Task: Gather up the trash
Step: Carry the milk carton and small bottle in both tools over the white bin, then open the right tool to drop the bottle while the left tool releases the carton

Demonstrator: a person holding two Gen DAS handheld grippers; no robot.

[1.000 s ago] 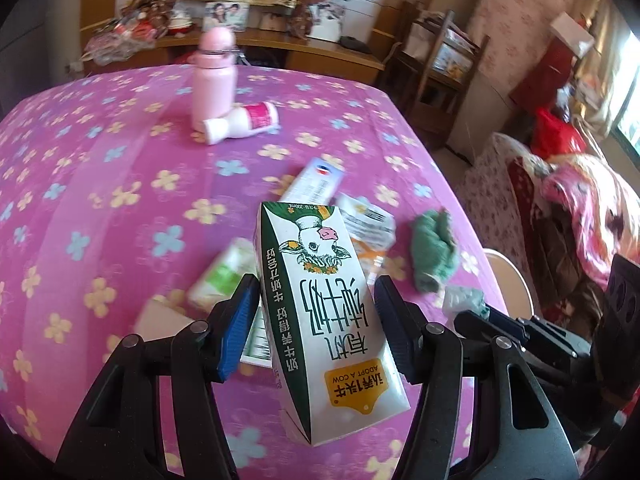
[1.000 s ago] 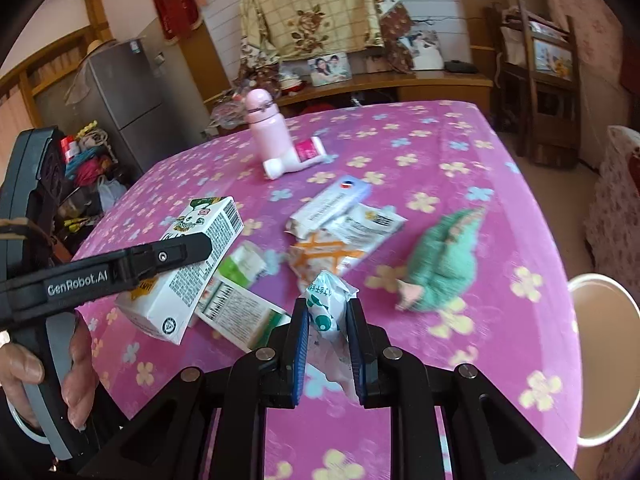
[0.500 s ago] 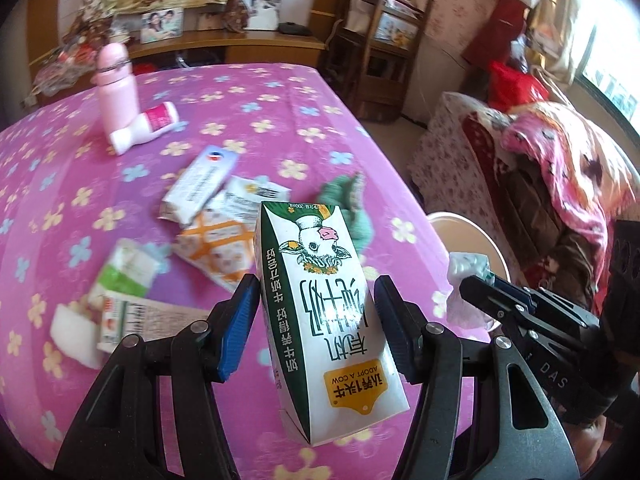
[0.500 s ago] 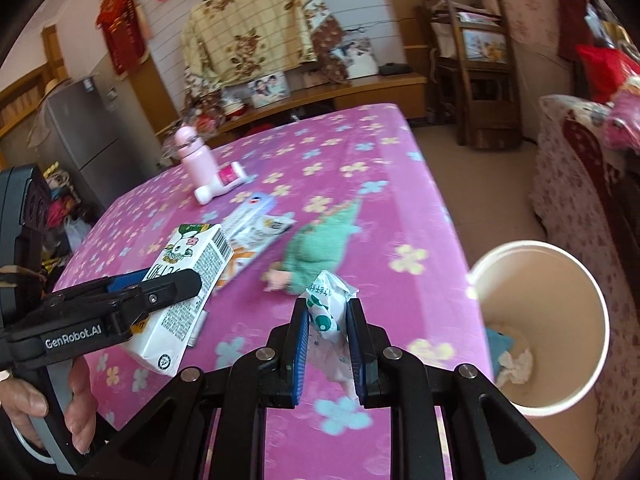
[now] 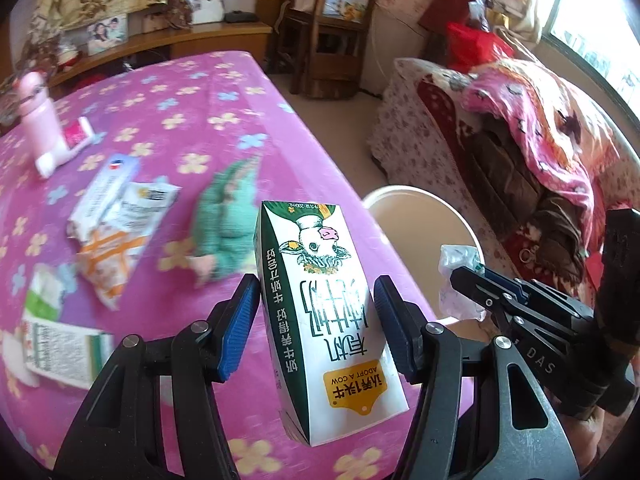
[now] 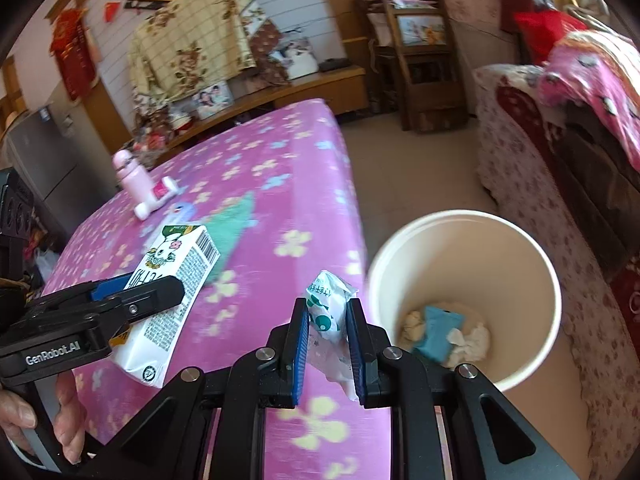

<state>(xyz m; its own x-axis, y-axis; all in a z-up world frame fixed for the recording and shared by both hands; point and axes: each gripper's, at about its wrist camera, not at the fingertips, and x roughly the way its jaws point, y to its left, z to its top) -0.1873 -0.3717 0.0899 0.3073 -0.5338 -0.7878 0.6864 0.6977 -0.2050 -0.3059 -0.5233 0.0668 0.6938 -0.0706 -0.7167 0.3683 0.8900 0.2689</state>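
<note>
While a green cloth (image 5: 226,216), torn wrappers (image 5: 120,236) and a pink bottle (image 5: 38,118) lie on the flowered surface (image 5: 192,92), a white bin (image 6: 464,296) stands on the floor beside its edge. The left tool (image 5: 316,316) clamps a milk carton (image 5: 320,320) reading "ADOPT A COW"; the right tool (image 6: 326,328) pinches a crumpled wrapper (image 6: 328,308) just beside the bin's rim.

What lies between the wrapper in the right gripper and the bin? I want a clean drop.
Nothing. In the right wrist view the wrapper sits just left of the bin rim, with only tablecloth edge between them.
</note>
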